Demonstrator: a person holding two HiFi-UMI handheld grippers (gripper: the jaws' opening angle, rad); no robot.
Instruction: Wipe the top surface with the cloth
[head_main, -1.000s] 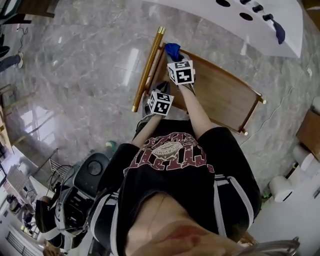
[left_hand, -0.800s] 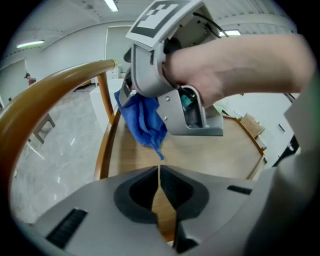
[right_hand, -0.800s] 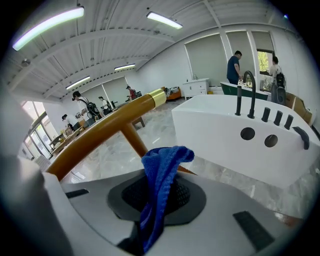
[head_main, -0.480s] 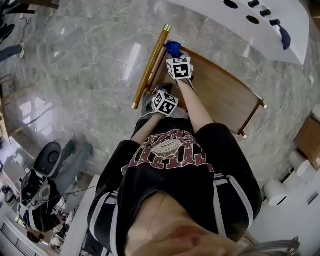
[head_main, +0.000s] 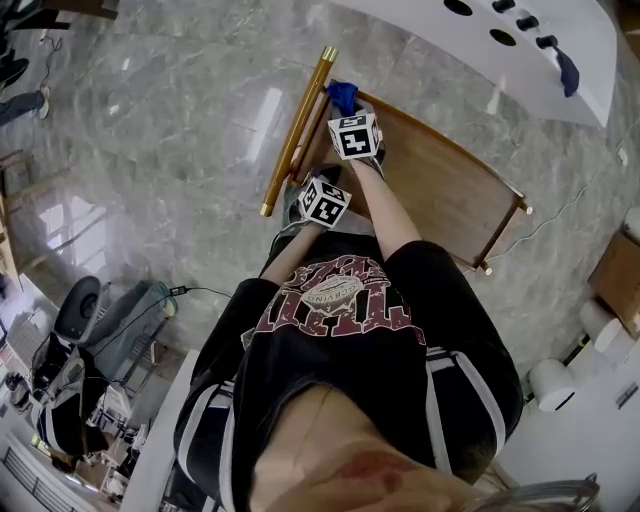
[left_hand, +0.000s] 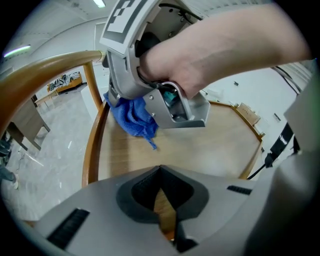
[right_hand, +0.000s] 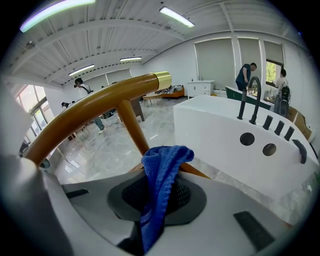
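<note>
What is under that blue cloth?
The wooden top, at its corner beside the round rail. The right gripper is shut on the blue cloth and holds it there. The patch of wood directly beneath is covered, so its state cannot be seen.

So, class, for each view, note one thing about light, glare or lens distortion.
Head view: a bright glare streaks the marble floor. Left gripper view: the hand looms large and soft, close to the lens. Right gripper view: the wooden rail bows with fisheye, corners go black, the blue cloth is sharp.
</note>
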